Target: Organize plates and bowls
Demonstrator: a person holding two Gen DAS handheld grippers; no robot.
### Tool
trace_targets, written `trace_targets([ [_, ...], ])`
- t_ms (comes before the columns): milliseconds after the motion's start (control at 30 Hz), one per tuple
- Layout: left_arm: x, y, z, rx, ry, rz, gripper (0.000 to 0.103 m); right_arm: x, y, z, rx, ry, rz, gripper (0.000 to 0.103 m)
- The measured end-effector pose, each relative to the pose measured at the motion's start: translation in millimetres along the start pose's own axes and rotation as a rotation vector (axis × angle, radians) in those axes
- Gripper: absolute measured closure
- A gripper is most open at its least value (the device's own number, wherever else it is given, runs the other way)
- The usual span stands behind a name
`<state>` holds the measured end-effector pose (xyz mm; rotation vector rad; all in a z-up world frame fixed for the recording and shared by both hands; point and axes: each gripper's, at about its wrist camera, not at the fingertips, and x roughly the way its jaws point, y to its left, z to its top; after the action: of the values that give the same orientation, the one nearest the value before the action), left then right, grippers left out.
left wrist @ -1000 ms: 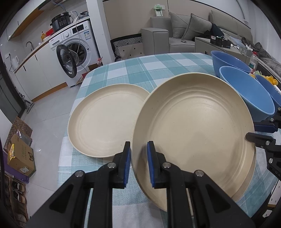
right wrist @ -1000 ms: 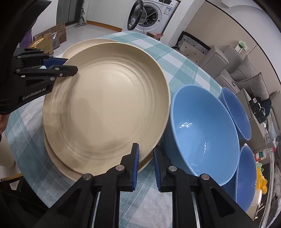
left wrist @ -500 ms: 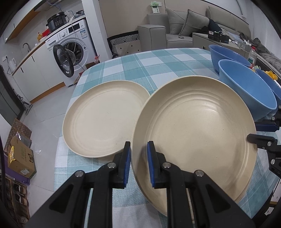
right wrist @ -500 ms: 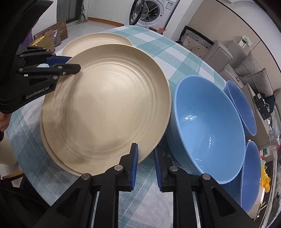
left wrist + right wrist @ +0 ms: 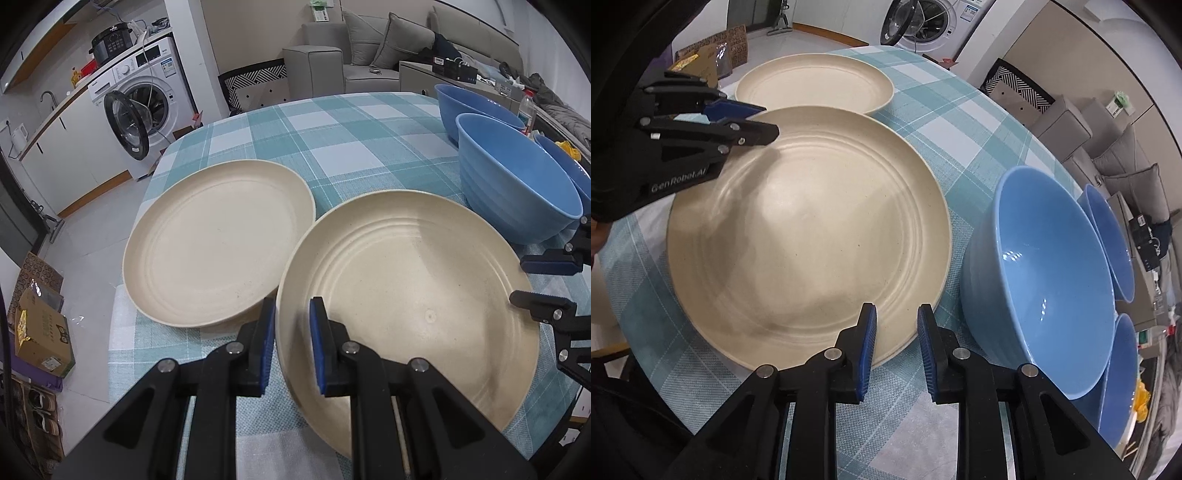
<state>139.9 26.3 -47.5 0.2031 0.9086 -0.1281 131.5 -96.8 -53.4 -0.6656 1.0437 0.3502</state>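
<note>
The left claw (image 5: pixel 291 343) is clenched on the near rim of the cream plate (image 5: pixel 410 295), which lies on the checked counter (image 5: pixel 332 147) just beside a second cream plate (image 5: pixel 218 247). Only the right wrist view shows the right claw (image 5: pixel 897 347) opening, plate rim between its pads, and three blue bowls (image 5: pixel 1052 280) alongside.

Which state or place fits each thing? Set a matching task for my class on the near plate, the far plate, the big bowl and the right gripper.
Things:
1. near plate
2. far plate
3. big bowl
4. right gripper

States:
A. blue, beside the near plate
B. jaws opening, off the rim
C. rim clamped by the left gripper
D. lying alone, nothing holding it

Pairs: 1-C, 2-D, 3-A, 4-B
</note>
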Motion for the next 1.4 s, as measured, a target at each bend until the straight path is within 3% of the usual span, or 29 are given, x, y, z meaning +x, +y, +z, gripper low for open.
trace_targets([
  [133, 1, -4, 0, 0.029, 0.000, 0.025, 0.085, -4, -1, 1, 0.002, -0.013, 0.018, 0.081],
  [367, -14, 4, 0, -0.007, -0.041, -0.015, 0.080, -21, -5, 6, 0.020, -0.083, 0.092, 0.068],
  [433, -24, 8, 0, -0.023, -0.073, -0.028, 0.055, -31, -9, 8, 0.037, -0.125, 0.153, 0.059],
  [467, -30, 11, 0, -0.034, -0.094, -0.030, 0.051, -35, -11, 10, 0.050, -0.138, 0.172, 0.054],
  [533, -42, 16, 1, -0.049, -0.123, -0.035, 0.051, -44, -17, 13, 0.079, -0.177, 0.194, 0.050],
  [700, -61, 26, 4, -0.077, -0.163, -0.013, 0.050, -65, -33, 23, 0.149, -0.265, 0.223, 0.024],
  [800, -71, 35, 4, -0.108, -0.189, -0.015, 0.044, -76, -39, 29, 0.173, -0.316, 0.217, 0.017],
  [867, -77, 41, 4, -0.133, -0.206, -0.021, 0.030, -82, -44, 33, 0.193, -0.338, 0.221, 0.013],
  [900, -79, 43, 5, -0.147, -0.214, -0.017, 0.011, -83, -47, 34, 0.201, -0.344, 0.226, 0.008],
  [967, -85, 49, 4, -0.182, -0.249, 0.002, 0.001, -88, -51, 37, 0.221, -0.361, 0.234, 0.005],
  [1400, -89, 83, 3, -0.302, -0.245, 0.046, 0.000, -108, -78, 64, 0.310, -0.429, 0.259, 0.001],
])
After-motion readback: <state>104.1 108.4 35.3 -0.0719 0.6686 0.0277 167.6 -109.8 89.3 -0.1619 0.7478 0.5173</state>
